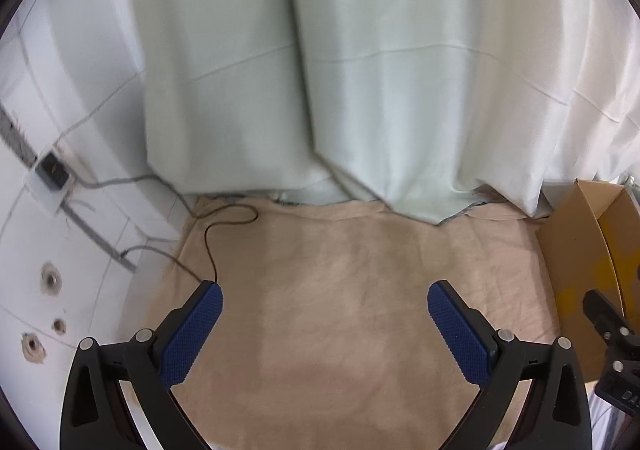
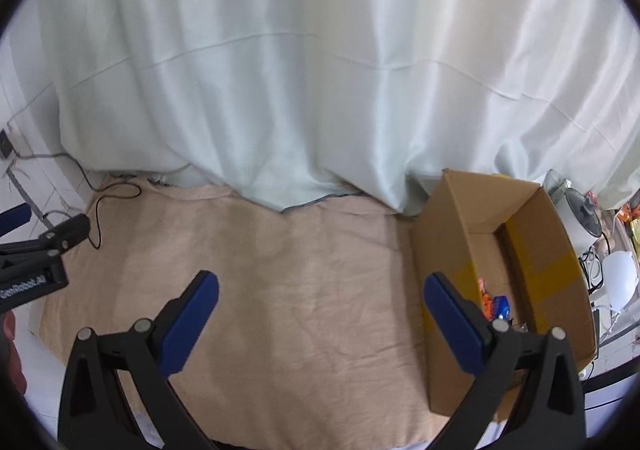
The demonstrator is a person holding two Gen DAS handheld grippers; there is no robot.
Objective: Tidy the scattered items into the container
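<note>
An open cardboard box (image 2: 532, 250) stands at the right end of a table covered in beige cloth (image 2: 288, 270). Inside it lie an orange packet (image 2: 485, 296) and a blue packet (image 2: 502, 306). My right gripper (image 2: 320, 314) is open and empty, its right finger beside the box's left wall. My left gripper (image 1: 325, 322) is open and empty over the bare cloth (image 1: 320, 270). The box also shows at the right edge of the left wrist view (image 1: 576, 250). No loose items show on the cloth.
A pale curtain (image 2: 320, 70) hangs behind the table. A black cable (image 1: 216, 234) lies on the cloth's far left corner, by a tiled wall with a socket (image 1: 50, 170). A white fan (image 2: 580, 218) and clutter stand right of the box.
</note>
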